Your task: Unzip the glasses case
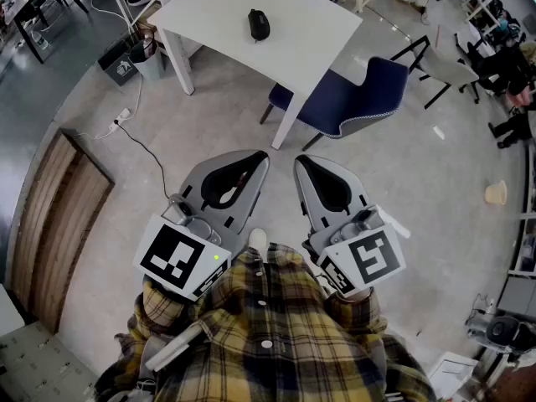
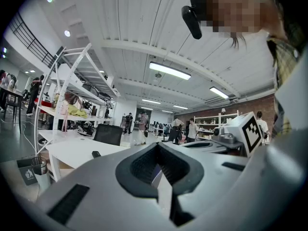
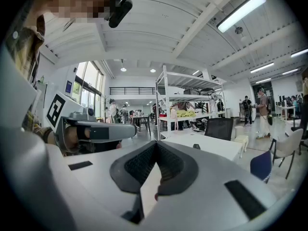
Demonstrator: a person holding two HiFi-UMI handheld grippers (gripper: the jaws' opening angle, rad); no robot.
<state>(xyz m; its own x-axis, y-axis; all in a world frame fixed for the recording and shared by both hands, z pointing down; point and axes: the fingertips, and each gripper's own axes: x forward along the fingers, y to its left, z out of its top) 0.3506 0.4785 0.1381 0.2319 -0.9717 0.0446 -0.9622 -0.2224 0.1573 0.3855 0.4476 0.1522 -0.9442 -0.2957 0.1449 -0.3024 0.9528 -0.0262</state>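
Note:
The black glasses case (image 1: 259,24) lies zipped on the white table (image 1: 218,15), far ahead of both grippers. It shows as a small dark shape (image 2: 96,154) in the left gripper view and as a dark speck (image 3: 196,147) in the right gripper view. My left gripper (image 1: 258,161) and right gripper (image 1: 301,164) are held side by side in front of my plaid shirt, over the floor and well short of the table. Both have their jaws shut with nothing between them, as each gripper's own view shows for the left gripper (image 2: 158,147) and the right gripper (image 3: 156,146).
A blue chair (image 1: 360,99) stands at the table's near right corner. A bin (image 1: 147,57) and a power strip with cable (image 1: 122,119) sit left of the table. Wooden panels (image 1: 59,216) lie at the left. Shelf racks (image 2: 72,85) and people stand in the background.

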